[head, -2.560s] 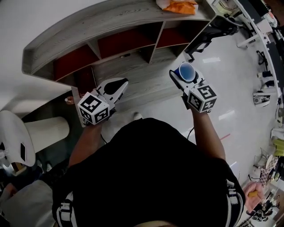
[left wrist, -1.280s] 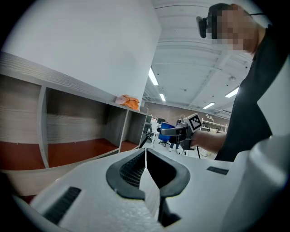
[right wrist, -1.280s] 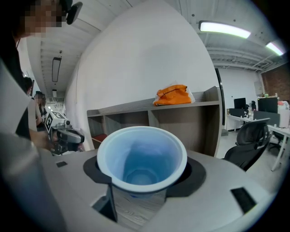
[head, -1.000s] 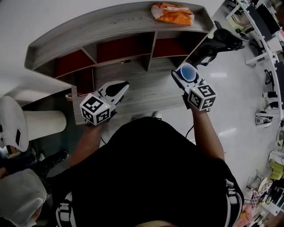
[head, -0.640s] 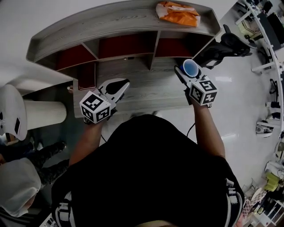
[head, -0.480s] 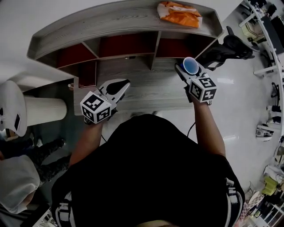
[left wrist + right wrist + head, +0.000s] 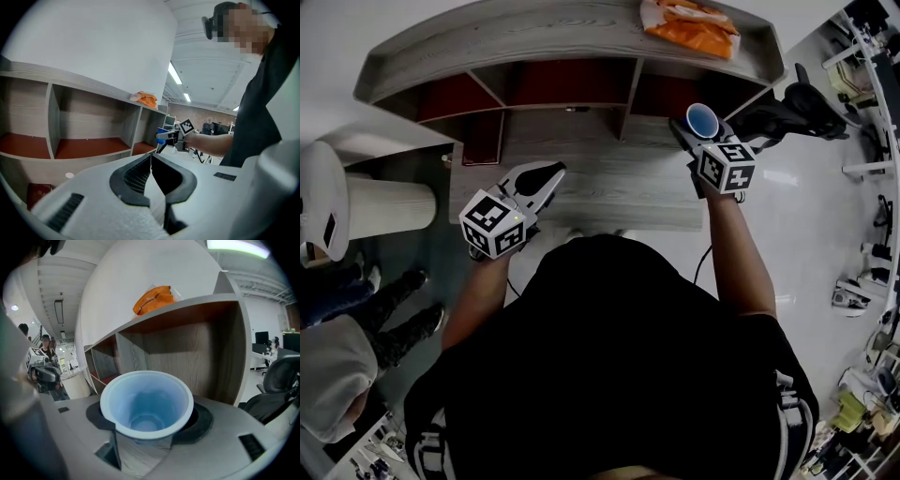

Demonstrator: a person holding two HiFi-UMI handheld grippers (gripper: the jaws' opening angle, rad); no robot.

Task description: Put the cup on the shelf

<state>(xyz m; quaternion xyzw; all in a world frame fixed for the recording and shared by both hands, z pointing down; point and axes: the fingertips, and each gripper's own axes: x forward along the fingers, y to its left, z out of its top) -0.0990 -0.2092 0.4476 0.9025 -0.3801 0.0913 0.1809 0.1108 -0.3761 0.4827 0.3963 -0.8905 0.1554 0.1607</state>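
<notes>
A light blue cup (image 7: 146,401) stands upright between the jaws of my right gripper (image 7: 147,427), which is shut on it. From the head view, that cup (image 7: 703,119) is held just in front of the rightmost compartment of the grey wooden shelf (image 7: 572,37). My left gripper (image 7: 546,172) hovers over the shelf's lower board, left of centre, its jaws closed together and empty (image 7: 151,161). The left gripper view also catches the right gripper with the cup (image 7: 162,137) off to the right.
An orange bag (image 7: 694,21) lies on the shelf's top board at the right. The compartments have red-brown floors (image 7: 567,94). A black office chair (image 7: 797,108) stands right of the shelf. A white cylinder (image 7: 384,208) and a person's legs (image 7: 366,319) are at the left.
The right gripper has carried the cup forward and up, closer to the shelf's right compartment. The left gripper has stayed roughly in place, sliding slightly toward me. The view shifted nearer the shelf.
</notes>
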